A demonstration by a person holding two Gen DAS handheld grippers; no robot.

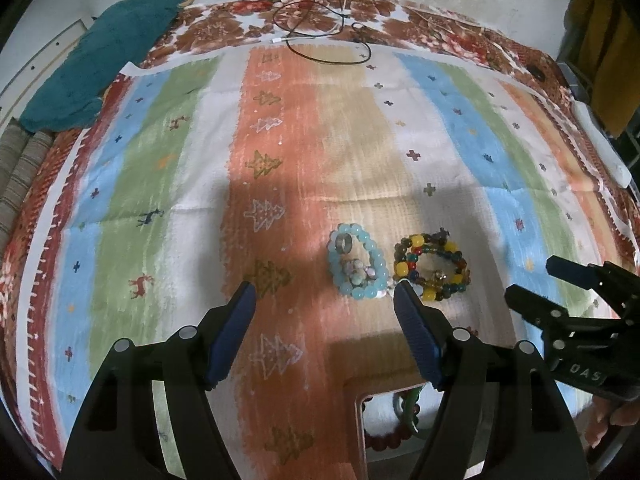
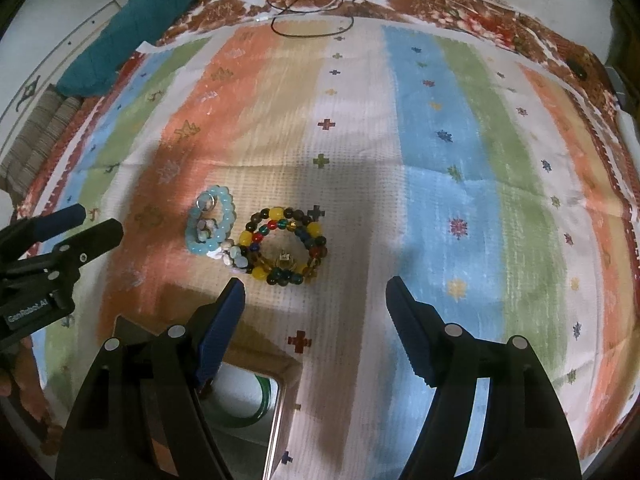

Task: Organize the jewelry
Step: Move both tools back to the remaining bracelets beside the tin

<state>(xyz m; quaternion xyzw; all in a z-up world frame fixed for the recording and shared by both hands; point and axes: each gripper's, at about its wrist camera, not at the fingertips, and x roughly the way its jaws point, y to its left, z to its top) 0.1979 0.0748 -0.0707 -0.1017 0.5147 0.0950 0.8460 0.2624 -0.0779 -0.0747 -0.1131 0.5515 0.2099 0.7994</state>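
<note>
A light blue bead bracelet (image 1: 374,246) (image 2: 190,236) lies on the striped cloth (image 1: 280,160) with a metal ring (image 1: 344,242) (image 2: 206,202) and small pale beads inside its loop. Touching its right side lies a multicoloured bead bracelet (image 1: 416,242) (image 2: 276,213). My left gripper (image 1: 325,288) hovers open just short of the blue bracelet, its right fingertip (image 1: 404,292) near where the two bracelets meet. Just short of the multicoloured bracelet my right gripper (image 2: 316,283) stands open and holds nothing. Each gripper shows in the other's view, the right gripper (image 1: 532,280) and the left gripper (image 2: 100,220).
A wooden box (image 1: 352,392) (image 2: 288,360) sits below the grippers with a green bangle (image 2: 262,396) and a red bead bracelet (image 1: 384,442) inside. A teal cloth (image 1: 100,60) and black and white cables (image 1: 320,28) lie at the far edge. A person's hand (image 1: 616,416) holds the right gripper.
</note>
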